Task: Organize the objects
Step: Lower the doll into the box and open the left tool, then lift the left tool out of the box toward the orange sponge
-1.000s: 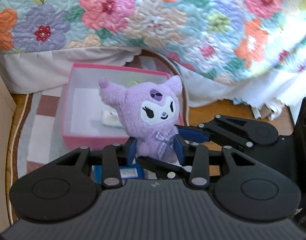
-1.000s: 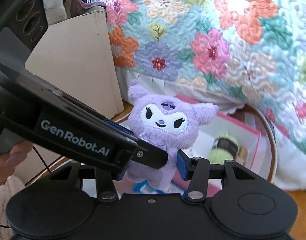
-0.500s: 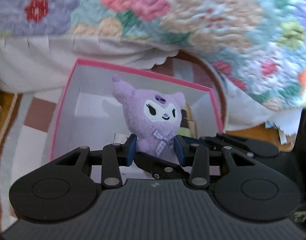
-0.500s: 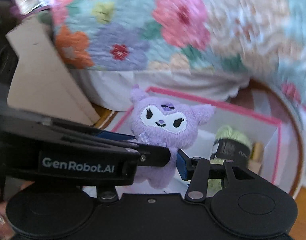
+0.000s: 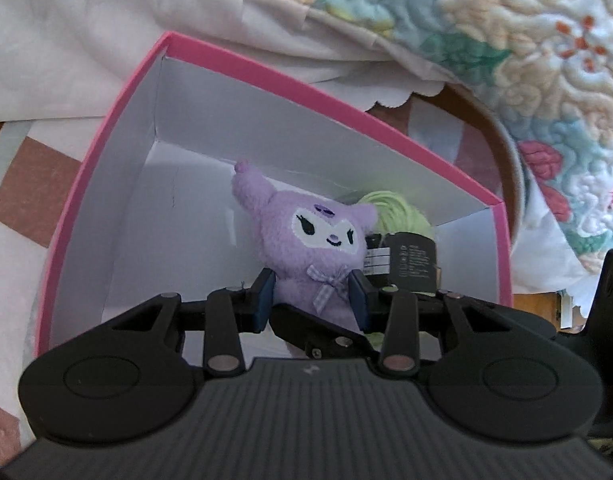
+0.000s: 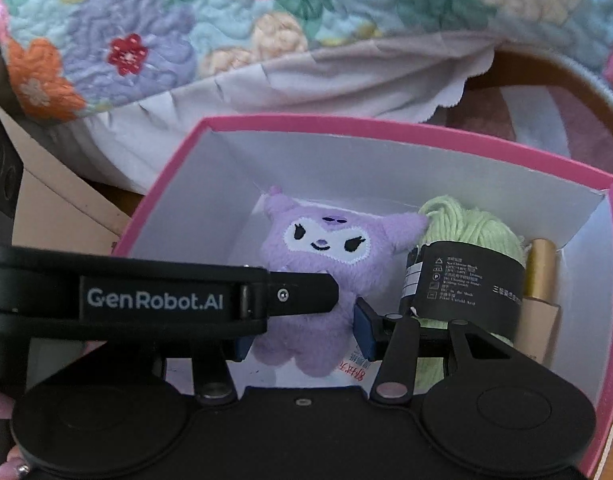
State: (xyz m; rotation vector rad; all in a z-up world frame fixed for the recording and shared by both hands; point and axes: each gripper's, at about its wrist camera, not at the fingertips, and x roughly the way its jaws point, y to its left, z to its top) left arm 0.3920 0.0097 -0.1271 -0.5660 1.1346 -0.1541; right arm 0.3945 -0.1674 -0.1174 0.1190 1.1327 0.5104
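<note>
A purple plush doll point(image 5: 318, 240) with a white face and a checked bow hangs upright inside the pink box point(image 5: 106, 120), near its white floor. My left gripper point(image 5: 311, 300) is shut on the doll's body at the bow. My right gripper point(image 6: 302, 340) is shut on its lower body, blue pads pressing both sides. The doll point(image 6: 326, 248) faces both cameras. In the right wrist view the left gripper's black finger crosses from the left onto the doll. A green yarn ball point(image 6: 466, 224) with a black label lies right beside the doll in the box point(image 6: 346, 126).
A gold tube point(image 6: 540, 272) lies against the box's right wall. A floral quilt point(image 6: 146, 40) and white bed skirt point(image 5: 106, 40) overhang just behind the box. A beige board point(image 6: 46, 208) leans at the left. A checked rug point(image 5: 30, 188) lies under the box.
Both grippers have come down together with the plush doll, from above the box's near edge to inside it. The box and the yarn ball now fill the views.
</note>
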